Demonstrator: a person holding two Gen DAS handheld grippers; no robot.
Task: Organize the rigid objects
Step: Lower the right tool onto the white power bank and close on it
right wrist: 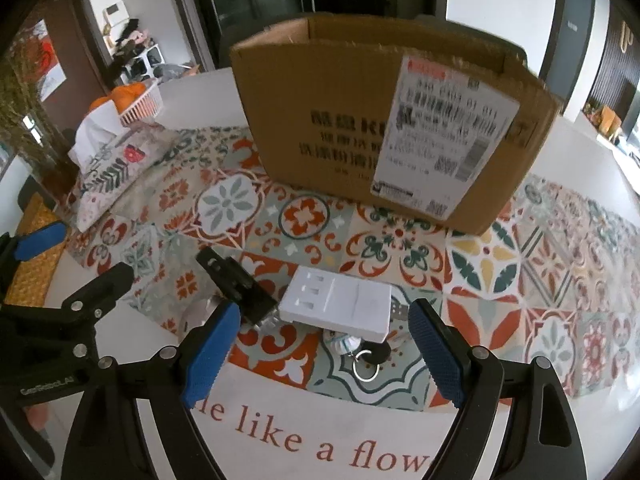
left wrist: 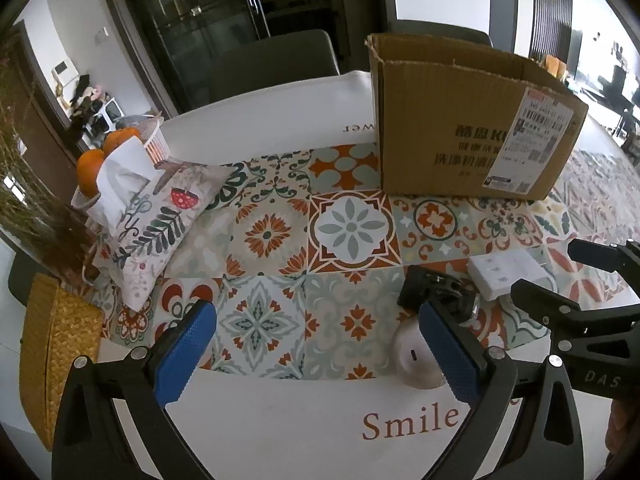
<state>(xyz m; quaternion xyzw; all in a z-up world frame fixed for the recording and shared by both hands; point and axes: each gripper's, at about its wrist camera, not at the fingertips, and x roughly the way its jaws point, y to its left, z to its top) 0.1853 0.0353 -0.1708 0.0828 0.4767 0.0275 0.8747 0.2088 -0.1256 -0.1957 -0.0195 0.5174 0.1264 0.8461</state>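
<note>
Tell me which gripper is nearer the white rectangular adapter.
Right. The right gripper hangs open just in front of the white adapter, its fingers to either side. The left gripper is open too, off to the adapter's left beyond the black clamp.

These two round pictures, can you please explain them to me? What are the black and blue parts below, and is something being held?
Each picture comes from a fisheye camera on a hand-held gripper, looking along its fingers. The black arms with blue pads are the left gripper and the right gripper. Both are open and hold nothing. On the patterned tablecloth lie a white adapter, a black clip-like part, a key ring and a white round object. Behind stands an open cardboard box.
</note>
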